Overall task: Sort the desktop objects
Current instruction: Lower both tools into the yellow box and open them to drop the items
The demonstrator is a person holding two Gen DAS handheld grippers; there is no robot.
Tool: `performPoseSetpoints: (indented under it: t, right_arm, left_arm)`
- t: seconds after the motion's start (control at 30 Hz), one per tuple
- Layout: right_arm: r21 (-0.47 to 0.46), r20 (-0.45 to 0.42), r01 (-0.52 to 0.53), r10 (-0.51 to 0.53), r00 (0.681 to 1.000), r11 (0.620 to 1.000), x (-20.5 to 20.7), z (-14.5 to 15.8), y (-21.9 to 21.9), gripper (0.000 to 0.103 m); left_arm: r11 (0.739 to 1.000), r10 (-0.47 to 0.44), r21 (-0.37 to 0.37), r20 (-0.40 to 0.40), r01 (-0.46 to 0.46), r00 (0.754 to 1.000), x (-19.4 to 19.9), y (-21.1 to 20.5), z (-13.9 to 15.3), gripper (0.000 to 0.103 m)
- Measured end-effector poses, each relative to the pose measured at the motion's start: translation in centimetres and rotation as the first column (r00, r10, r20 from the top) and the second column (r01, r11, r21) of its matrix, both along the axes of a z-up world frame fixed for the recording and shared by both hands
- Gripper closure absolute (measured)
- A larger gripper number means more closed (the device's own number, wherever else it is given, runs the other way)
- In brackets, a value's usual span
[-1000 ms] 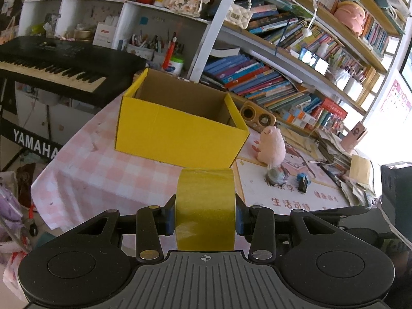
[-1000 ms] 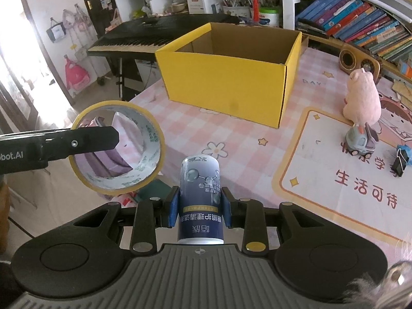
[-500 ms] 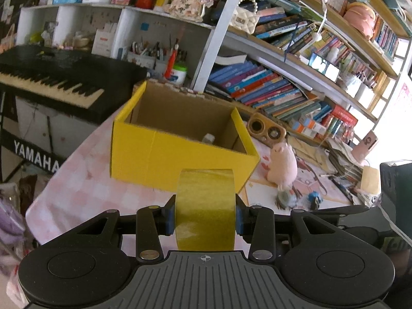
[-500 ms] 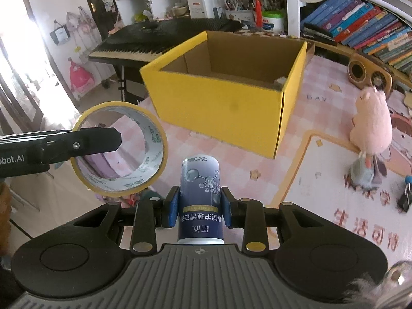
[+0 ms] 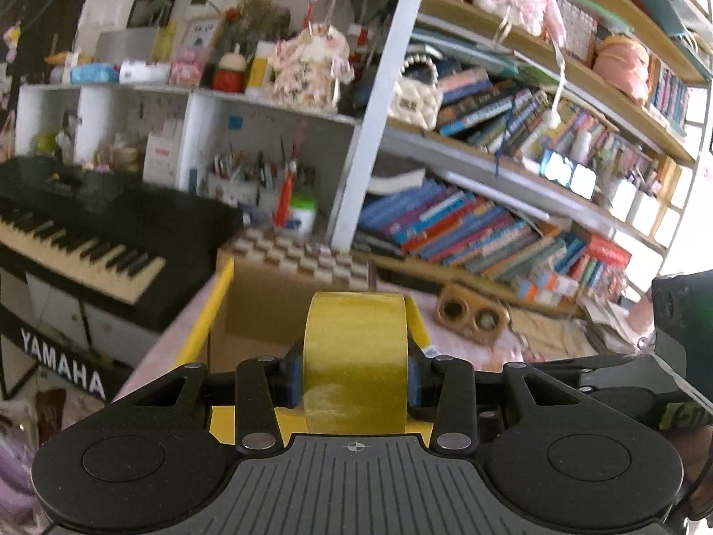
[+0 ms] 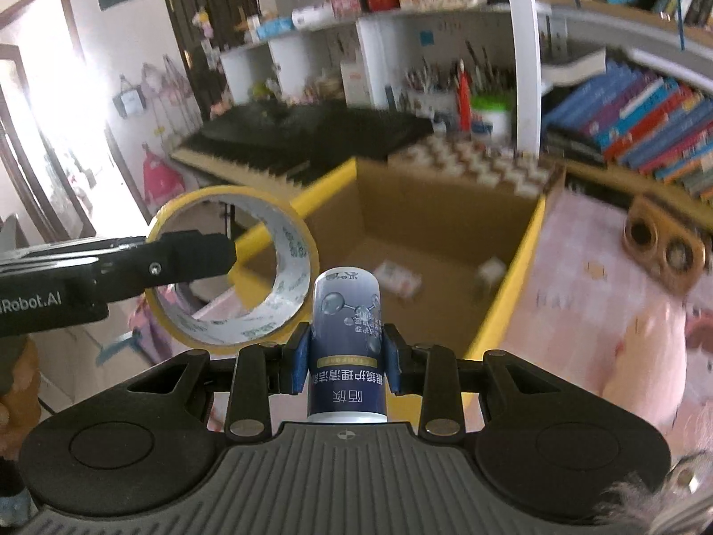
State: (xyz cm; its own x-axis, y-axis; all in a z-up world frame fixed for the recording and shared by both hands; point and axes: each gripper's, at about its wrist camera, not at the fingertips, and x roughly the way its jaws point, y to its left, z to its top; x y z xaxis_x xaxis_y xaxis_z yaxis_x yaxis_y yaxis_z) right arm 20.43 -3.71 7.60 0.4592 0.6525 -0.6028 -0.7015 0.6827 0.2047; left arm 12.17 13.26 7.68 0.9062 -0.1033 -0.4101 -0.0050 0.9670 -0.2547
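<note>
My left gripper (image 5: 355, 376) is shut on a roll of yellow tape (image 5: 355, 339), held upright with its edge toward the camera. It hangs over the near wall of the open yellow cardboard box (image 5: 207, 321). In the right wrist view my right gripper (image 6: 346, 359) is shut on a small blue and white bottle (image 6: 346, 312), above the near edge of the yellow box (image 6: 508, 298). The tape roll (image 6: 285, 245) and the left gripper's finger (image 6: 191, 258) show to its left. Two small white items (image 6: 396, 278) lie on the box floor.
A black keyboard (image 5: 89, 240) stands left of the box on its stand. A checkered block (image 5: 303, 254) and full bookshelves (image 5: 490, 232) lie behind the box. A wooden two-hole piece (image 6: 659, 245) and a blurred pink plush (image 6: 641, 356) sit on the pink cloth to the right.
Both grippers have moved forward and up toward the yellow box, each still holding its object. The box now fills the lower view and its inside shows.
</note>
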Motion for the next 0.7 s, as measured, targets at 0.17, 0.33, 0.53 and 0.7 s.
performPoseSetpoints:
  t: [0.17, 0.33, 0.53, 0.7]
  right_arm:
    - [0.031, 0.054, 0.01, -0.011, 0.999, 0.999, 4.1, 1.5, 0.7, 0.073]
    - [0.034, 0.092, 0.005, -0.008, 0.996, 0.999, 7.7, 1.7, 1.7, 0.072]
    - [-0.068, 0.08, -0.039, 0.044, 0.996, 0.997, 11.3, -0.7, 4.3, 0.073]
    - [-0.215, 0.049, -0.088, 0.1, 0.994, 0.973, 12.6, -4.5, 5.9, 0.072]
  left_arm:
    - [0.999, 0.039, 0.022, 0.022, -0.04, 0.999, 3.2, 0.7, 0.4, 0.063]
    - [0.997, 0.051, 0.065, -0.008, -0.051, 0.999, 6.6, 0.7, -0.5, 0.063]
    - [0.987, 0.031, 0.16, -0.118, -0.012, 0.992, 10.4, -0.2, -3.3, 0.063]
    - [0.987, 0.024, 0.163, -0.22, 0.013, 0.975, 12.0, 0.0, -6.0, 0.063]
